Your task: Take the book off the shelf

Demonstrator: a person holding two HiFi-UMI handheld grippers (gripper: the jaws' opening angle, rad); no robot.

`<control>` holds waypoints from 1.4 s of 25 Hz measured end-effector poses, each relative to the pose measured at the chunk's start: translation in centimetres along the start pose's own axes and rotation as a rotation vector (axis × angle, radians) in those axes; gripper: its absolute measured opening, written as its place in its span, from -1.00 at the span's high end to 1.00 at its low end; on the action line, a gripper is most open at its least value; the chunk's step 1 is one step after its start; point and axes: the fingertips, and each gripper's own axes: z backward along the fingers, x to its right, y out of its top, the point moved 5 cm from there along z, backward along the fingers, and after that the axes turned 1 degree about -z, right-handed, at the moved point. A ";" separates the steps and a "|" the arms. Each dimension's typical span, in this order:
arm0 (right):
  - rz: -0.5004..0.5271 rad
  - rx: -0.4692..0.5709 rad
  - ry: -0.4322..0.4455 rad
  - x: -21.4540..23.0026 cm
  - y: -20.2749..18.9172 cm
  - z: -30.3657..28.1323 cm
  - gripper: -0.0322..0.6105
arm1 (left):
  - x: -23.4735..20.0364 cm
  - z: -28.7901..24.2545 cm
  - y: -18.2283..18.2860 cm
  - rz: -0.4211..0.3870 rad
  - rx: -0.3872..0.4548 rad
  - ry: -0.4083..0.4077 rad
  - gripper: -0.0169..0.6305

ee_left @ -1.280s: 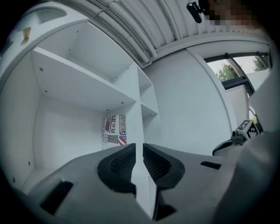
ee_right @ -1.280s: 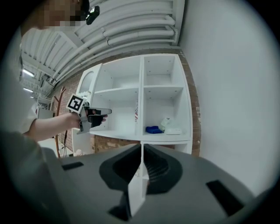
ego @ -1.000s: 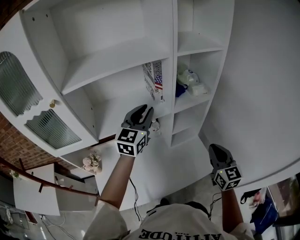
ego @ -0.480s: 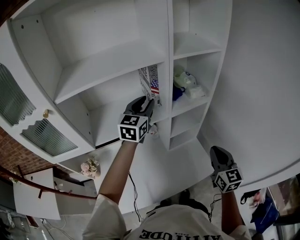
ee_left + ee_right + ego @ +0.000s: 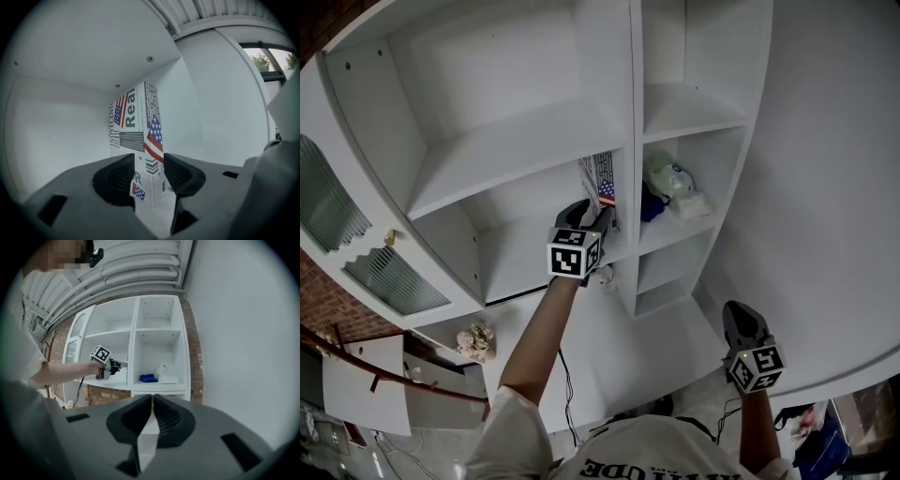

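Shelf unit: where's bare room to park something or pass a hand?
Free: the wide bay left of the book, the wide shelf above it, and the cubby above the blue item and white bundle. Crowded: by the divider, where the left gripper, jaws just opening, straddles the book.

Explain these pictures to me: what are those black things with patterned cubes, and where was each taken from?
No robot here: a person holds a hand-worked claw in each hand. One picture comes from a camera on the person's head; the other two from cameras riding on the claws. The left claw reaches into a white shelf unit; its jaws have just been opening, and a flag-printed book stands between them, not clamped. The right claw hangs lower, shut and empty. A blue item lies in the next compartment.
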 end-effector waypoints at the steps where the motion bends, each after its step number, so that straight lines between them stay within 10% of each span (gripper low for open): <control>1: 0.000 -0.002 0.000 0.3 0.0 0.0 0.79 | 0.0 -0.3 0.0 -0.004 -0.003 0.003 0.40; 35: -0.007 -0.039 0.075 2.4 -1.1 -2.4 0.79 | 1.7 -0.5 -0.7 -0.044 0.002 -0.011 0.46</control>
